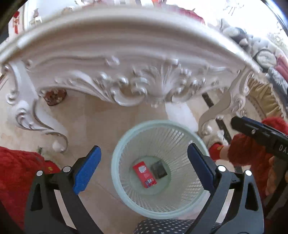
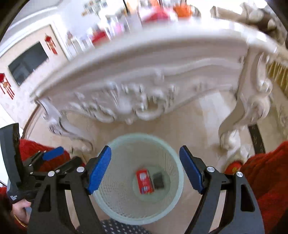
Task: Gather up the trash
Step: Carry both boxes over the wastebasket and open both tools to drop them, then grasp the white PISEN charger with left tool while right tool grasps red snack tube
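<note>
A pale green mesh waste basket (image 1: 126,140) stands on the floor in front of the ornate white table; it also shows in the right wrist view (image 2: 178,172). At its bottom lie a red carton (image 1: 144,174) and a dark packet (image 1: 159,169), seen again in the right wrist view as the red carton (image 2: 144,181) and the dark packet (image 2: 158,179). My left gripper (image 1: 144,158) is open and empty above the basket. My right gripper (image 2: 144,162) is open and empty above it too. The left gripper (image 2: 48,160) appears at the left of the right wrist view.
The carved white table (image 1: 126,54) curves across the top, with legs (image 1: 36,115) at left and right (image 2: 248,111). Blurred items stand on the tabletop (image 2: 144,14). A star-patterned cushion (image 1: 162,226) lies below the basket. The floor is beige tile (image 1: 86,126).
</note>
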